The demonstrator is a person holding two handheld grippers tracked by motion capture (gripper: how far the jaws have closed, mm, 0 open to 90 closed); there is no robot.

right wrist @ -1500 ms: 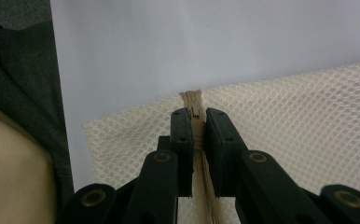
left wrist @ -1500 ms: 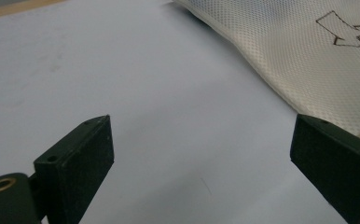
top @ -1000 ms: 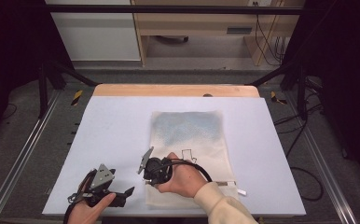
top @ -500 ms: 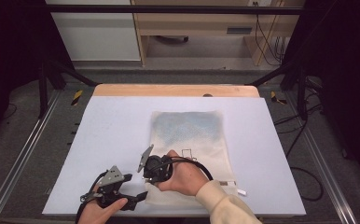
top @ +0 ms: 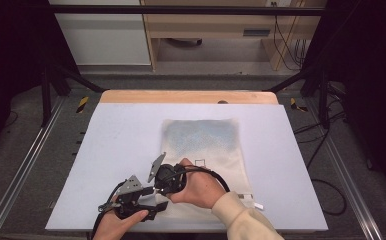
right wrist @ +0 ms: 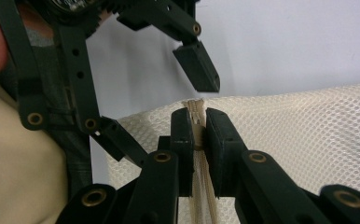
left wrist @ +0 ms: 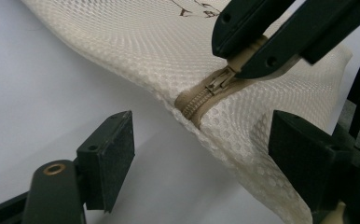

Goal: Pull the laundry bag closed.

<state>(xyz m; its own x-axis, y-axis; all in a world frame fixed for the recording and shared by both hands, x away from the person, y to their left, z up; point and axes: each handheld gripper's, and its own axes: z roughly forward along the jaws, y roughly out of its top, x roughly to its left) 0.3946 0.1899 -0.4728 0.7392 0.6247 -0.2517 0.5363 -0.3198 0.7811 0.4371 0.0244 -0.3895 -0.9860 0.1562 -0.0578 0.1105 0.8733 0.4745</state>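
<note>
White table carries our mesh bag. Right gripper pinches its zipper; left gripper gapes empty beside that zipper.

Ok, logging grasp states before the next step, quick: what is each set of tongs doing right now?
Left tongs: open, jaws either side of the mesh bag's zipper end, not gripping.
Right tongs: closed on the zipper tape.

I see the white table spread across the middle of the frame, with a strip of bare wood along its far edge. At the top centre stands a wooden bench, a white cabinet to its left. Black cables hang at the upper right, more trailing over the grey floor at right
</note>
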